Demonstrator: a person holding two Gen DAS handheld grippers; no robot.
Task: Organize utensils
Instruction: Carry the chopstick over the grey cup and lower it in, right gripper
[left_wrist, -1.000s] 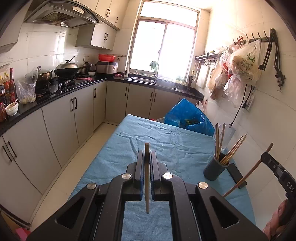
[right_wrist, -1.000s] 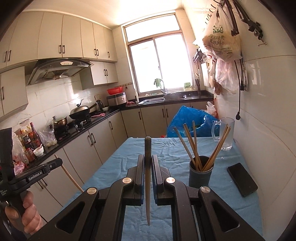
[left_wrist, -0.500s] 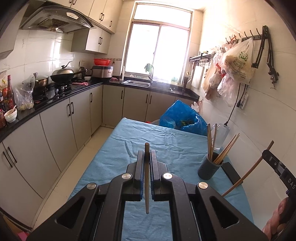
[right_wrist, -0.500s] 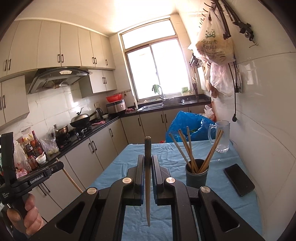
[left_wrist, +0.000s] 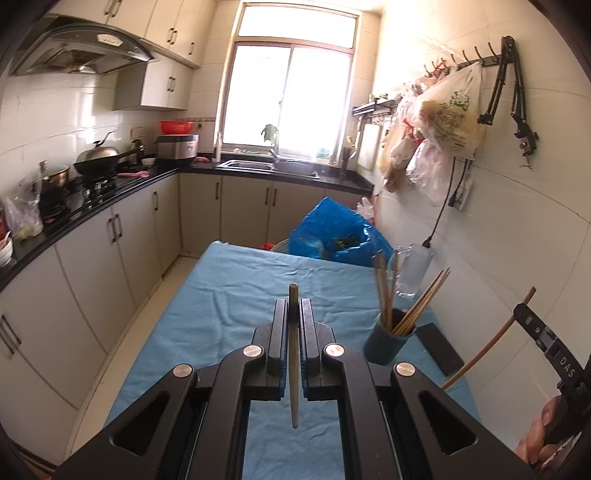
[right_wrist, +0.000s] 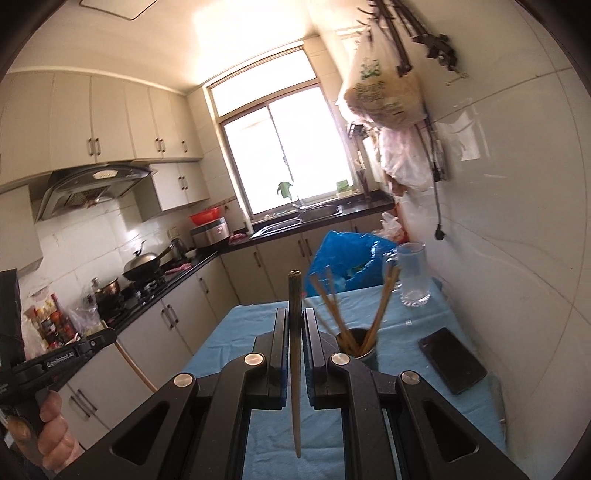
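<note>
Left tool (right_wrist: 98, 338) — "GenRobot.AI"; right tool (left_wrist: 524, 310) — "DAS"

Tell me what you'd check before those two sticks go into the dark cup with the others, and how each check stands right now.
1. Left gripper shut on its chopstick: ok.
2. Right gripper shut on its chopstick: ok.
3. Holder cup upright on the blue tablecloth: ok.
4. Room left in the cup: probably ok; the chopsticks already inside fan apart, leaving an open middle.
5. Held chopsticks angled for the cup mouth: not ok; both run along the grippers' fingers, not tip-down over the cup.
6. Neighbours clear of the path: cannot tell; the phone and glass mug sit close by.
</note>
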